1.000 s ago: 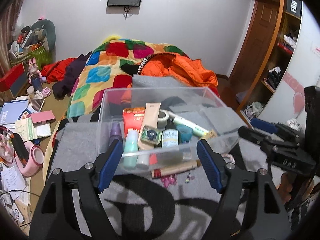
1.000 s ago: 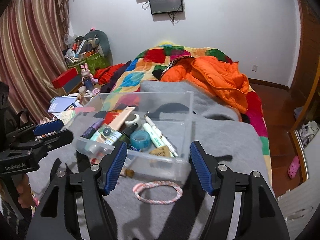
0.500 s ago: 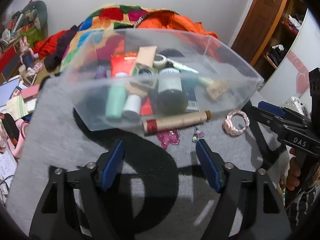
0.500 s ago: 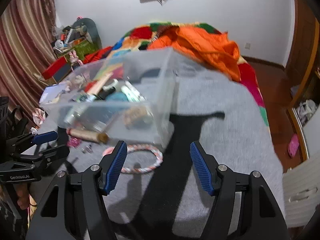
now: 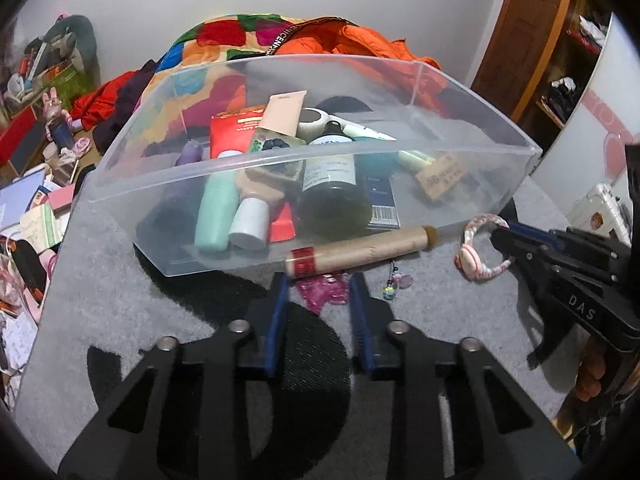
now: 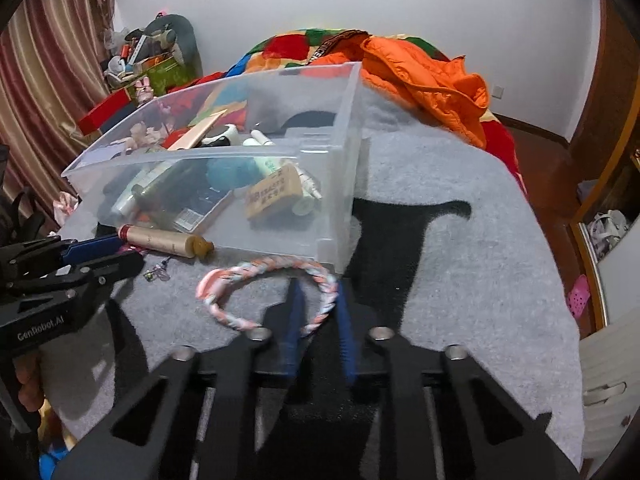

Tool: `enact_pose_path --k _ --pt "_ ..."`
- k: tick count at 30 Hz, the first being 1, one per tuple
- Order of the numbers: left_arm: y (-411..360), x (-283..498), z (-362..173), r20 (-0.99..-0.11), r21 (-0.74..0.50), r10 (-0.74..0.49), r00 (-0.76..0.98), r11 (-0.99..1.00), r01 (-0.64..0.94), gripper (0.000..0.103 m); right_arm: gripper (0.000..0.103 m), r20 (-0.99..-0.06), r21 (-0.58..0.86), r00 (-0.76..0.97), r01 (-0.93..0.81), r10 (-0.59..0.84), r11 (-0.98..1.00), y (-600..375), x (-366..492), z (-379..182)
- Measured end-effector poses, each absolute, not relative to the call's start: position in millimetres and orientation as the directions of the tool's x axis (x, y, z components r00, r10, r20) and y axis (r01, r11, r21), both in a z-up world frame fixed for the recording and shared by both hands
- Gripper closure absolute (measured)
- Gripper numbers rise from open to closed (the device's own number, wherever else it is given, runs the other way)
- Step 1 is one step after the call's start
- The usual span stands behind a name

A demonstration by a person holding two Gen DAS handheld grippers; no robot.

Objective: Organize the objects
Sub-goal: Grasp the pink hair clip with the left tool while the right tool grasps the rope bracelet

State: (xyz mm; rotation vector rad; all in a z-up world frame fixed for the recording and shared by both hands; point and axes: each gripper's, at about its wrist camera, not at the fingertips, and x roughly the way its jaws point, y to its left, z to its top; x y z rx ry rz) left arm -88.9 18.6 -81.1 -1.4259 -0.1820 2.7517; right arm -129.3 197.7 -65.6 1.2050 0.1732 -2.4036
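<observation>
A clear plastic bin (image 5: 472, 184) full of bottles and tubes sits on a grey blanket (image 5: 120, 300); it also shows in the right wrist view (image 6: 336, 184). In front of it lie a brown tube with a red band (image 5: 360, 254), a pink plastic piece (image 5: 322, 292), a small charm (image 5: 394, 282) and a pink braided ring (image 6: 272, 280). My left gripper (image 5: 320, 284) has its fingers closed in on either side of the pink piece. My right gripper (image 6: 318, 292) has its fingers closed around the right side of the braided ring.
A colourful quilt (image 6: 288, 50) and an orange jacket (image 6: 432, 76) lie behind the bin. Cluttered books and toys (image 5: 36, 200) sit to the left. A wooden wardrobe (image 5: 552, 40) stands at the right.
Both grippers have moved down and forward to the blanket in front of the bin. Both have narrowed from wide open, the left around the pink piece, the right around the braided ring.
</observation>
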Motion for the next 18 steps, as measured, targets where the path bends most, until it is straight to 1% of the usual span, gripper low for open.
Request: enact_pose_path --k 3,8,14,18 --pt "18.1 -87.5 -81.1 -0.807 -0.118 0.082 -0.585 -0.993 0.023 0.077 0.095 -0.777 0.120 -0.518 0.434 -0.356 -0.893 203.6 -126.8 -64.7" --pt "23.8 -82.9 -79.0 -0.804 -0.094 0.067 -0.591 -0.995 0.015 0.077 0.095 -0.768 0.141 -0.516 0.443 -0.381 -0.885 205.2 -120.0 -62.0" --pt "21.1 -70.9 -71.7 -0.795 -0.140 0.107 -0.597 -0.990 0.009 0.077 0.095 -0.742 0.157 -0.527 0.463 -0.414 -0.872 204.1 -110.3 -47.9" --pt "19.1 -60.9 -59.0 -0.774 -0.160 0.123 -0.621 -0.987 0.004 0.077 0.095 -0.720 0.158 -0.543 0.478 -0.432 -0.864 202.0 -102.4 -35.2"
